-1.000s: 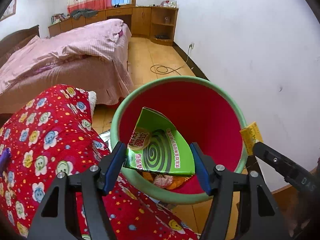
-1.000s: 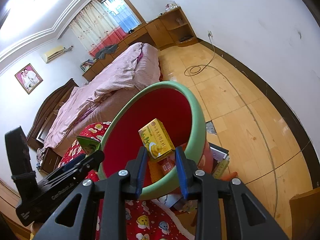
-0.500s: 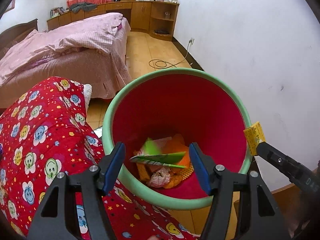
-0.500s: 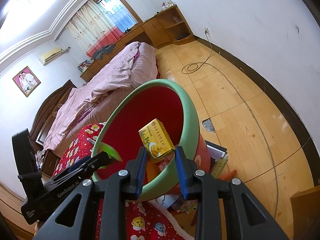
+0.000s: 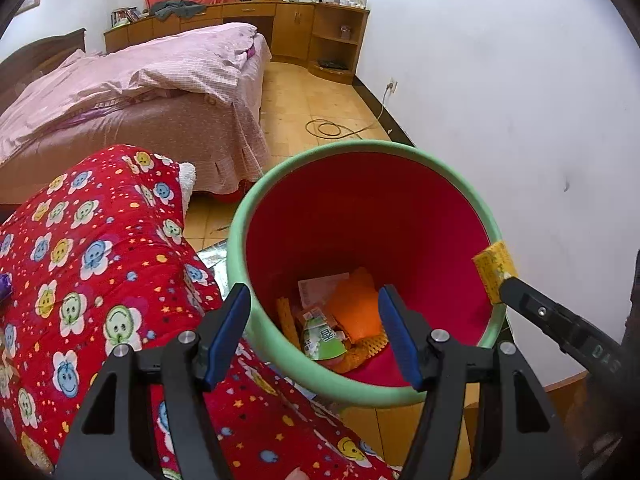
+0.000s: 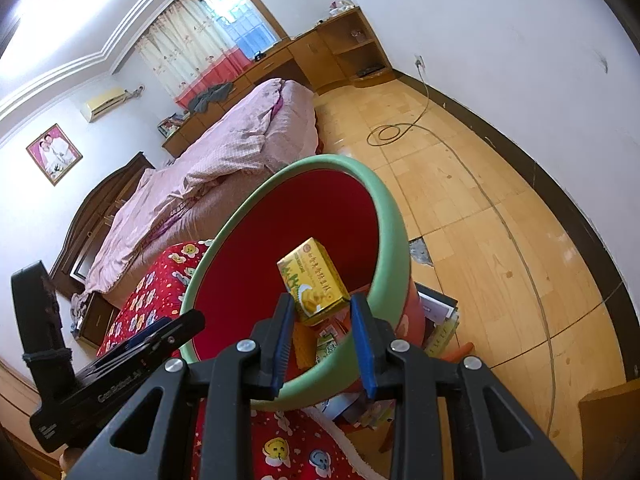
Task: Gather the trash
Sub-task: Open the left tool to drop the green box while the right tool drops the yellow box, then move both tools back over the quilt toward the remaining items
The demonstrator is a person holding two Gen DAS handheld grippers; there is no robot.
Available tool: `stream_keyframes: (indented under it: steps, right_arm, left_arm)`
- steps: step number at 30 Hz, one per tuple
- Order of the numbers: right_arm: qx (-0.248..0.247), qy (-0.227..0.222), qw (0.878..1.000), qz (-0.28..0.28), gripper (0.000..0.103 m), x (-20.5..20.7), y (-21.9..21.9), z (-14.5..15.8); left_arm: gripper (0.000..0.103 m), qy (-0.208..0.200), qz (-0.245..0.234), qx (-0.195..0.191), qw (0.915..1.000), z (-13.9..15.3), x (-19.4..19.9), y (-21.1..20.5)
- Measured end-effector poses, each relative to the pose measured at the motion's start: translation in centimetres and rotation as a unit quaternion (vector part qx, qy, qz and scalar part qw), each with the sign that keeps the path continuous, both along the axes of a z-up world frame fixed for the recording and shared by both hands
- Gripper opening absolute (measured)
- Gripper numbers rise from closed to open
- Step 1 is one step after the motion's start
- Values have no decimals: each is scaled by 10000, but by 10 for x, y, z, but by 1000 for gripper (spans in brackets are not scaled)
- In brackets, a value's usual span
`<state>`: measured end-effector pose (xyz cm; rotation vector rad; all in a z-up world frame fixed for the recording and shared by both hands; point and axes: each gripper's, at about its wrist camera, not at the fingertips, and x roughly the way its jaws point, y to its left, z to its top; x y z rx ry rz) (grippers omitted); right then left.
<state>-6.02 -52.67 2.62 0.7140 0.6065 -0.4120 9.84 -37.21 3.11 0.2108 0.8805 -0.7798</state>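
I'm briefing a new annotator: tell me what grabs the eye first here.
A red bin with a green rim fills the middle, trash piled at its bottom. The right hand-held gripper holds a yellow box over its mouth; the left hand-held gripper hangs open and empty. A red smiley-flower quilt lies beside it.

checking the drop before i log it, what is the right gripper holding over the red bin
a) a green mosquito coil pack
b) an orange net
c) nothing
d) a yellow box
d: the right gripper has its blue pads pressed on a small yellow box, held above the open mouth of the green-rimmed red bin.
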Motion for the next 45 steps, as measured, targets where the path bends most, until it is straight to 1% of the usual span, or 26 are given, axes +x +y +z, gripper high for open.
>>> stream_keyframes:
  steps: [8,12,19,21,25,26,32,40,45]
  right_arm:
    - [-76,67,9998,144,33,18,5,4]
    - [-72,36,9998,170,41,18,10,7]
    - [-59,-43,9998,202,43,15,18,14]
    - [-70,-70,9997,223,45,16,20,17]
    - [-93,-109,9995,285,47,18,27,23]
    - [-99,-116,9994,302,49,18,29,24]
    - [-139,-155,9989,411,53,21,44,31]
    - [-162,-182,9978,621,57,28,65,37]
    - [-154,-167,9966,793,63,35,80,37]
  left_arm:
    - [66,-19,126,-61,9999,9,-1,16]
    - [66,-26,210,-97,9997,13,-1,25]
    - [66,-1,420,-187,9989,21,0,46]
    - [66,-9,473,-203,9987,23,-1,52]
    - [66,-36,595,-240,9979,28,-1,66]
    - [66,-41,619,-249,9978,29,-1,69]
    - [66,-107,835,-326,9959,39,0,94]
    - [66,-178,1210,-288,9921,45,7,131]
    - [66,-246,1430,-213,9892,47,13,152]
